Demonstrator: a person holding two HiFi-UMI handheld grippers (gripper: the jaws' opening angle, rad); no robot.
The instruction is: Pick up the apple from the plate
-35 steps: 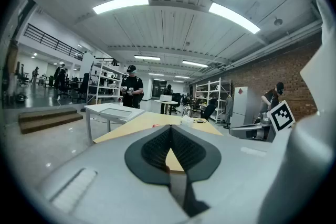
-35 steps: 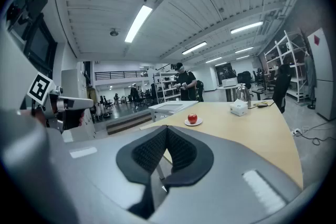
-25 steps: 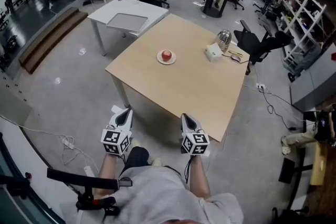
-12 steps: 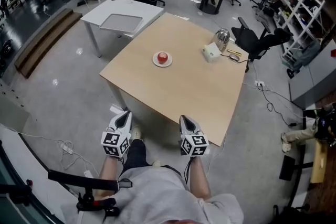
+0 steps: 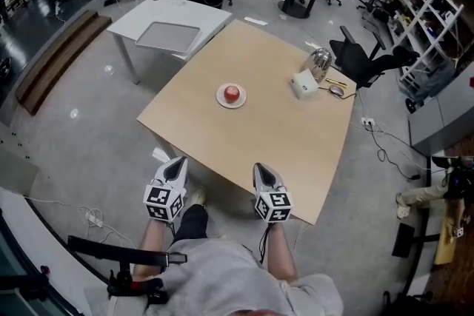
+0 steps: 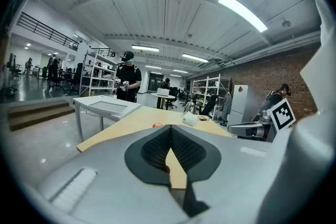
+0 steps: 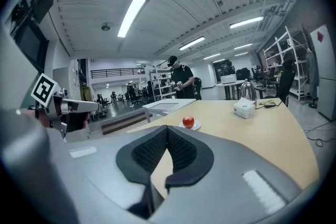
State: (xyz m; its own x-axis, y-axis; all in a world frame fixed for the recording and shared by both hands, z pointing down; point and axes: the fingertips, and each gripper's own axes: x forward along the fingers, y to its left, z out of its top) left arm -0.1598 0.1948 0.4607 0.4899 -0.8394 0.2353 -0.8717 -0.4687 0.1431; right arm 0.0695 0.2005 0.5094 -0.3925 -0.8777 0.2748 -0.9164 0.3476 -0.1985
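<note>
1 apple (image 5: 232,92) on plate (image 5: 221,99), mid tbl (image 5: 255,140)

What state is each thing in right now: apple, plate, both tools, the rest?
apple: on the plate, untouched.
plate: flat on the table.
left tool: shut, empty, far from apple.
right tool: shut, empty, far from apple.
metal kettle: upright, by white box.

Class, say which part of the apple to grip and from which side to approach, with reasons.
Probably across the round middle of the apple, from the near side and slightly above: it sits alone on the shallow plate, its sides exposed.
</note>
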